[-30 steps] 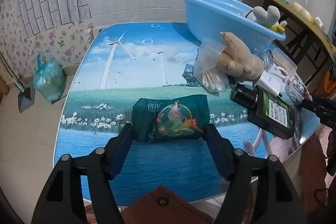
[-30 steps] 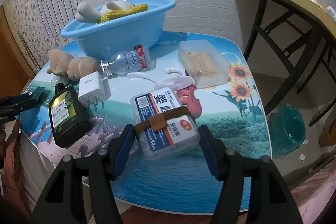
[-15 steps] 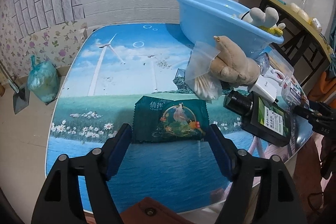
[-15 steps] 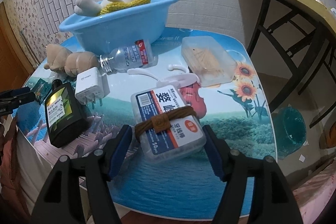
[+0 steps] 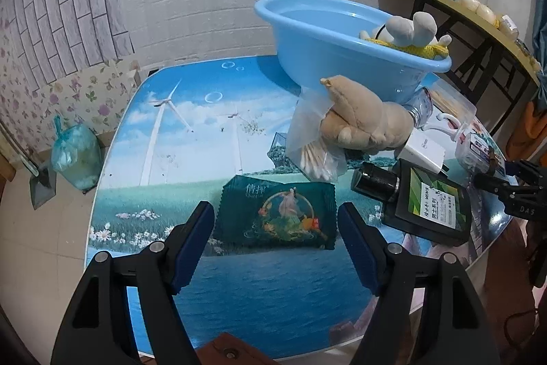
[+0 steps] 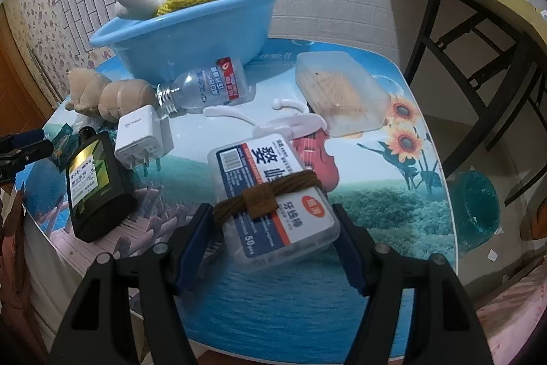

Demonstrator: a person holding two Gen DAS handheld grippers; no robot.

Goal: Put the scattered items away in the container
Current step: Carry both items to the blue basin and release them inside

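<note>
While both my jaws gape wide, nothing is held.
Green sachet (image 5: 277,215), at twelve o'clock of my left gripper (image 5: 275,242), is light, soft, crinkly: pinch its side edges; the basin (image 5: 328,57) waits at one o'clock.

Left wrist view: low over the table's (image 5: 143,112) near edge, facing the brick wall, close to a green packet (image 5: 277,216). Right wrist view: low at the opposite end, close to a floss box (image 6: 273,194). Shared: blue basin (image 5: 328,47), black bottle (image 5: 420,200), tan plush (image 6: 109,93), white charger (image 6: 142,134).
</note>
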